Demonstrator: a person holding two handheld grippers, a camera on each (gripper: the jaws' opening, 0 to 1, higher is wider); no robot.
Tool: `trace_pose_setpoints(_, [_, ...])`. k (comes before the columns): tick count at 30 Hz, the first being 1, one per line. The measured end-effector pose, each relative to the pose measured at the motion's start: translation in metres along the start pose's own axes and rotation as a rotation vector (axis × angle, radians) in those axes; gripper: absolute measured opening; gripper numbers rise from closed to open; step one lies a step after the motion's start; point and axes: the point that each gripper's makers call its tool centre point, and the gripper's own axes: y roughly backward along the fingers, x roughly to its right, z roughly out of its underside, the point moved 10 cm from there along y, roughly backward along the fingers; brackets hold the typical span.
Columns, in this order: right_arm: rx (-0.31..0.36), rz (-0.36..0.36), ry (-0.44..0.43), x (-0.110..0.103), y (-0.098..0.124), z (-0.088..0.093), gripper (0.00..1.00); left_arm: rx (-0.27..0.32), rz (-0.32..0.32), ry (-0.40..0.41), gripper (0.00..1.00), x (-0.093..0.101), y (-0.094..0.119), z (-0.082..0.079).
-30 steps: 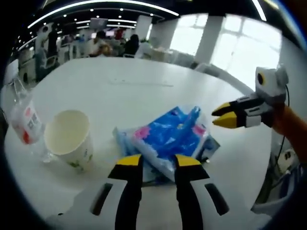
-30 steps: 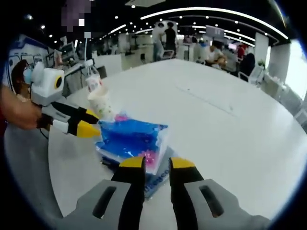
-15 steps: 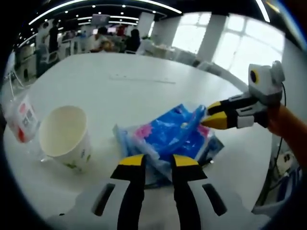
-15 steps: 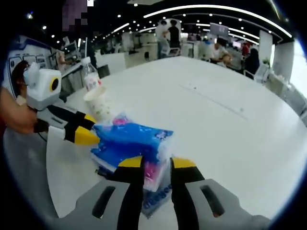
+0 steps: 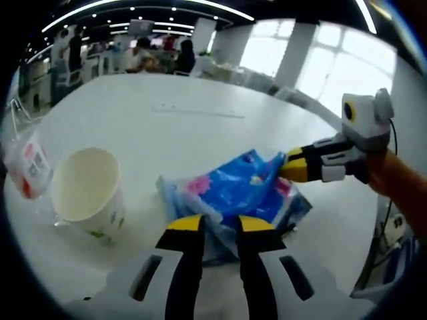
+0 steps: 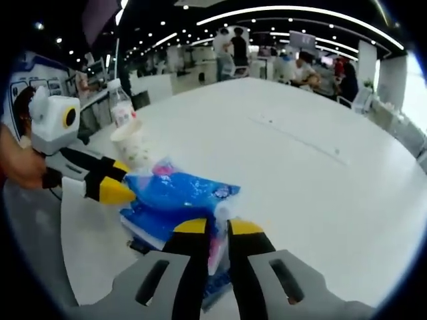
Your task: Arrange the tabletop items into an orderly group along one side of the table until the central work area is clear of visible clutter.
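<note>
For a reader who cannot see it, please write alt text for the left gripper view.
Both tongs, left and right, pinch opposite ends of a blue plastic package on a white table. A paper cup and a bottle stand beside the package.

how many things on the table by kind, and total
paper cup: 1
plastic bottle: 1
blue tissue packs: cannot count them, they overlap, at least 1
total: at least 3

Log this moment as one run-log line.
left tool: shut on blue plastic tissue packs | right tool: shut on same packs | white paper cup, clear plastic bottle: beside packs, untouched
</note>
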Motion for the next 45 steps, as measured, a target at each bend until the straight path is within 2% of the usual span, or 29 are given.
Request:
trace_pose_setpoints(7, [0.029,-0.013,-0.045,0.001,0.003,0.003,0.04,0.005,0.0,-0.006,0.17,0.0,0.0,0.0])
trace_pose_setpoints(13, [0.065,-0.035,-0.125,0.004,0.005,0.005,0.03,0.007,-0.006,-0.047,0.21,0.001,0.001,0.0])
trace_pose_setpoints(35, [0.128,-0.055,-0.207,0.006,0.015,0.011,0.02,0.019,-0.001,-0.06,0.27,0.002,0.007,0.002])
trace_pose_setpoints(38, [0.138,-0.055,-0.219,0.007,0.018,0.011,0.02,0.042,0.015,-0.051,0.33,0.003,0.008,0.001])
trace_pose_setpoints(45, [0.15,-0.054,-0.234,0.008,0.023,0.011,0.02,0.05,0.09,-0.123,0.48,0.01,0.012,0.004])
